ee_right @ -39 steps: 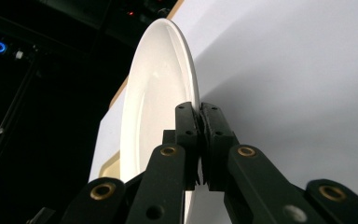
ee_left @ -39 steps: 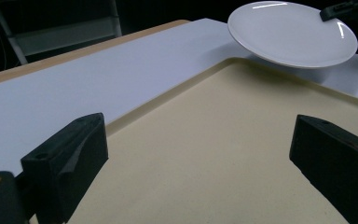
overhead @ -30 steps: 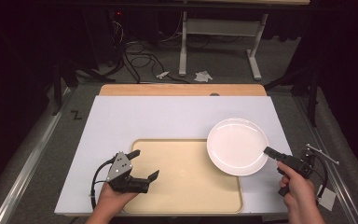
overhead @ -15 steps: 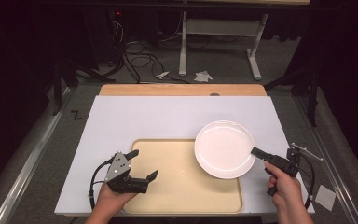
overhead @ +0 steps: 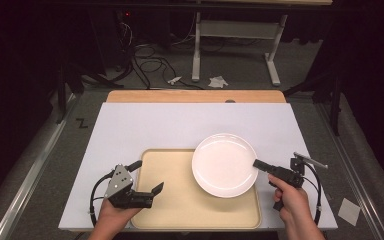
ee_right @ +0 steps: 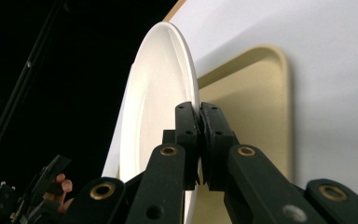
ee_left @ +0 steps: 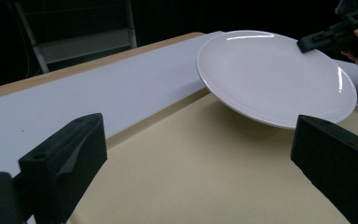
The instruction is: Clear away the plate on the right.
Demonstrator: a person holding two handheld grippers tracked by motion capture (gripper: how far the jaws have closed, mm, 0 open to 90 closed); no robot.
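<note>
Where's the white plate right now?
In the high view the white plate is right of centre, held by its rim in the right gripper and overhanging the far right corner of the beige tray.

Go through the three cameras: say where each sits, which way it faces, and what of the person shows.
High view: above the person's side, facing forward and down on the table; both hands with the left gripper and right gripper.
Left gripper view: along its open jaws across the tray to the plate.
Right gripper view: rolled sideways, jaws shut on the plate's rim.
Shared: plate and tray.
</note>
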